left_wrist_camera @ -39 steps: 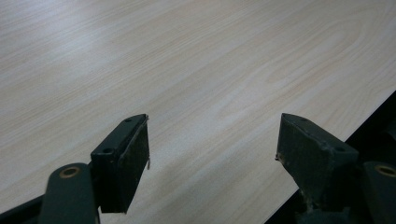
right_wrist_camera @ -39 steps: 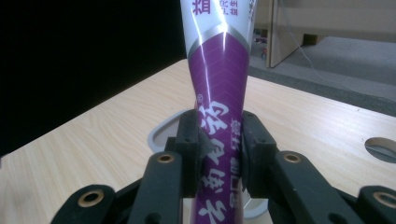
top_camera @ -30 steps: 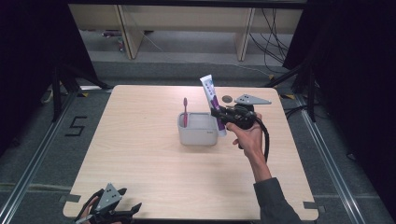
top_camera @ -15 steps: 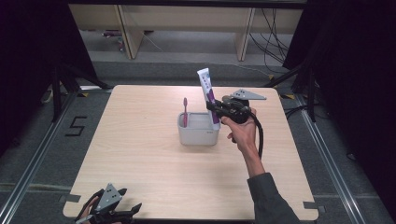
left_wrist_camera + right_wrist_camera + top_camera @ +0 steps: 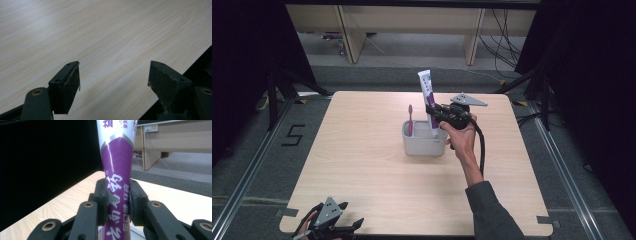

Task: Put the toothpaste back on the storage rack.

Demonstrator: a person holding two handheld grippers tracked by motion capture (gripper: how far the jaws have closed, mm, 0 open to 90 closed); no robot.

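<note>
Toothpaste tube [image 5: 117, 182] clamped by right gripper [image 5: 117, 200], high view adds toothbrush [image 5: 410, 120] in holder [image 5: 423, 145]

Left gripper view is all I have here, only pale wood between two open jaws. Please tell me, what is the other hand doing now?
Observer: The right gripper is shut on an upright purple-and-white toothpaste tube.
Operator: Is the tube over some container?
Observer: Yes, its lower end is at the right side of a grey rectangular plastic holder near the table's middle.
Operator: Is anything in the holder already?
Observer: A pink toothbrush stands upright in its left part.
Operator: Where is my left gripper compared with that?
Observer: The left gripper is at the near left corner of the light wooden table, far from the holder.
</note>
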